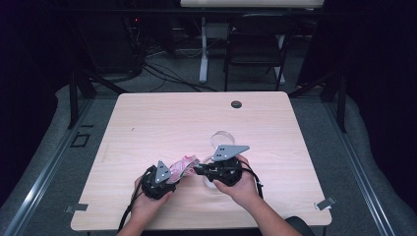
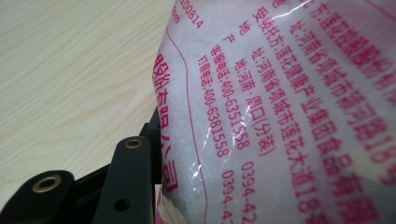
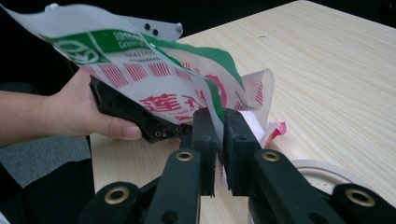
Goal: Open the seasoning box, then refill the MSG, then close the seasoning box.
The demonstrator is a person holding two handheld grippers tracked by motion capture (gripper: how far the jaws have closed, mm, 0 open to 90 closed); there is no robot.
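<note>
A white plastic bag [image 1: 182, 166] printed in pink and green hangs between my two grippers above the table's front half. My left gripper [image 1: 172, 175] grips it from the left. In the left gripper view the bag's film [image 2: 280, 116] lies against one black finger [image 2: 130, 177] and hides the other. My right gripper [image 3: 219, 119] has the bag's torn top edge [image 3: 154, 79] between its jaws, which stand a narrow slit apart. In the right gripper view a hand holds the left gripper [image 3: 163, 132] under the bag.
A clear round dish [image 1: 222, 138] sits on the wooden table [image 1: 147, 123] just behind my right gripper [image 1: 197, 170]. Another pale round rim [image 3: 317, 171] lies beneath it. A small black disc [image 1: 236, 104] rests near the far edge. A chair [image 1: 255, 44] stands beyond the table.
</note>
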